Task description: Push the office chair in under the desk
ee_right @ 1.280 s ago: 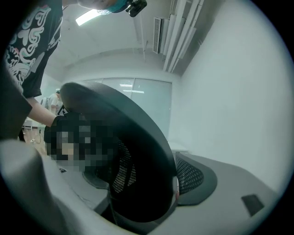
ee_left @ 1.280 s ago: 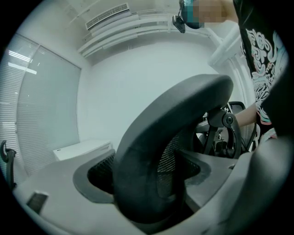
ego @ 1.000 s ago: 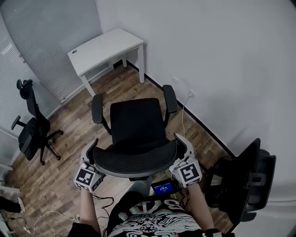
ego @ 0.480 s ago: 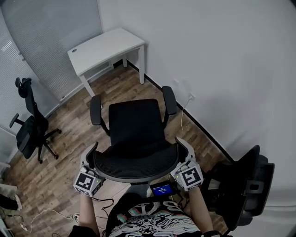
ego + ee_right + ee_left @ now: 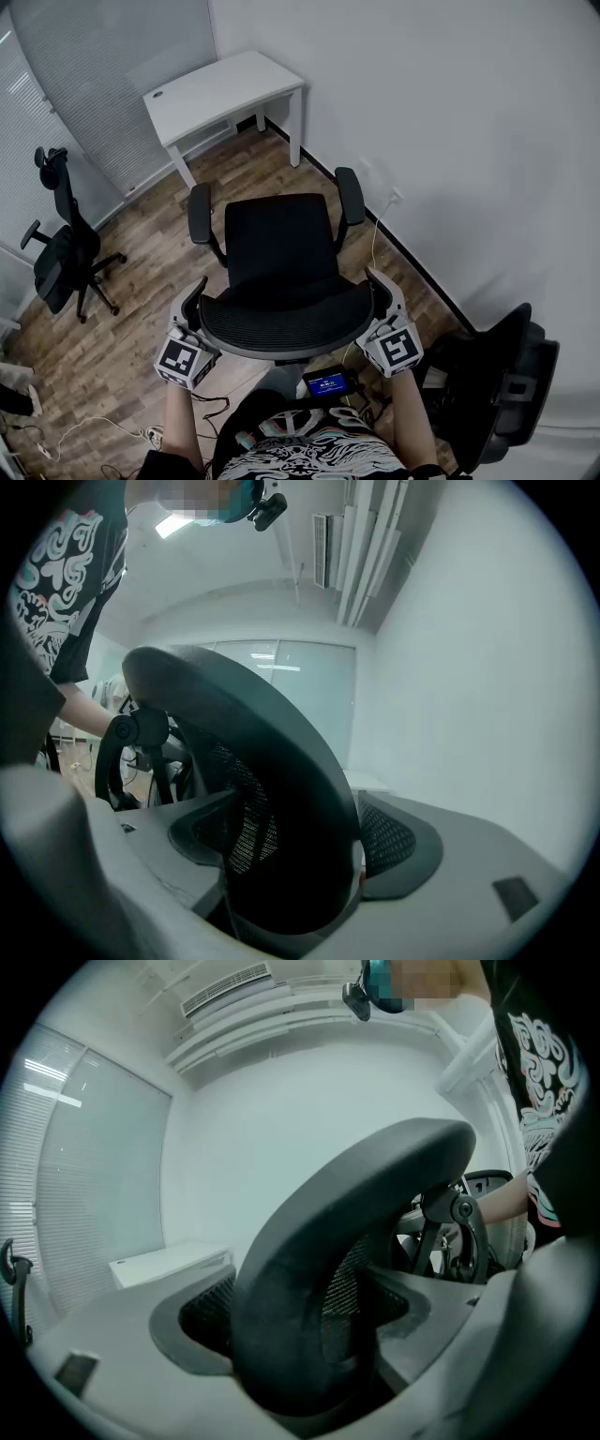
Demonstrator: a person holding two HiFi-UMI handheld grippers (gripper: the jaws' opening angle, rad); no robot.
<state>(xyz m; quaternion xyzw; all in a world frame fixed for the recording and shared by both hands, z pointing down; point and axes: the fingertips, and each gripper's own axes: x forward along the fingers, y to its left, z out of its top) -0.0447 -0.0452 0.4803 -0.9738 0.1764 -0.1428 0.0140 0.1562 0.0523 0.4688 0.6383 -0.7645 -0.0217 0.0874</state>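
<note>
1. Black mesh backrest rim (image 5: 281,345) of the office chair (image 5: 279,246) sat clamped in both tools. The left gripper (image 5: 192,309) was closed on the rim's left end and the right gripper (image 5: 382,305) on its right end, and the rim filled the space between each pair of jaws in the gripper views.
2. Compared with a second before, the white desk (image 5: 223,92) showed a little larger, and the gap between it and the armrests ahead of the grippers looked slightly narrower. The chair had probably rolled a short way forward, though the head camera's own shift may account for part of that.
3. That put the push under way but early. The chair stood directly ahead of both grippers, seat facing the desk and well apart from it, with bare wooden floor (image 5: 253,173) between.
4. The castors and base were hidden under the seat, so their heading could not be read. The space beneath the desk top was out of sight from above. Each gripper view was mostly rim, with the desk only a pale sliver beyond the jaws.
</note>
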